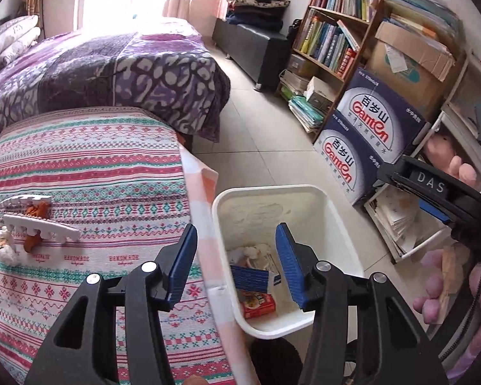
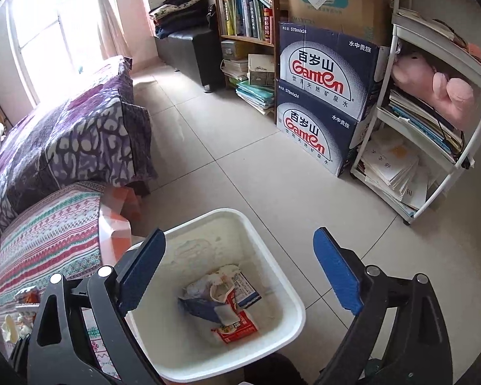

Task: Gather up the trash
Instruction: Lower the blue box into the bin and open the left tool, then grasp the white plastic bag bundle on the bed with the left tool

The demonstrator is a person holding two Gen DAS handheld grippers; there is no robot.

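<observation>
A white trash bin [image 1: 343, 234] stands on the tiled floor beside the table; it also shows in the right wrist view [image 2: 279, 260]. It holds a red snack packet [image 2: 240, 327], a blue wrapper [image 2: 198, 308] and crumpled paper [image 2: 205, 285]. My left gripper [image 1: 237, 256] is open and empty, over the bin's left rim and the table edge. My right gripper [image 2: 240, 269] is open and empty above the bin; its body [image 1: 433, 192] shows at the right of the left wrist view. On the striped tablecloth [image 1: 96, 173] lie white toothed pieces [image 1: 41, 227], orange scraps [image 1: 38, 211] and a white crumpled scrap [image 1: 6, 247].
A bed with a purple cover [image 1: 112, 73] stands behind the table. Stacked Ganten boxes [image 2: 324, 102], a bookshelf [image 1: 333, 32] and a white rack with books and a pink plush [image 2: 433, 89] line the right wall. A dark bench [image 1: 253, 45] stands at the back.
</observation>
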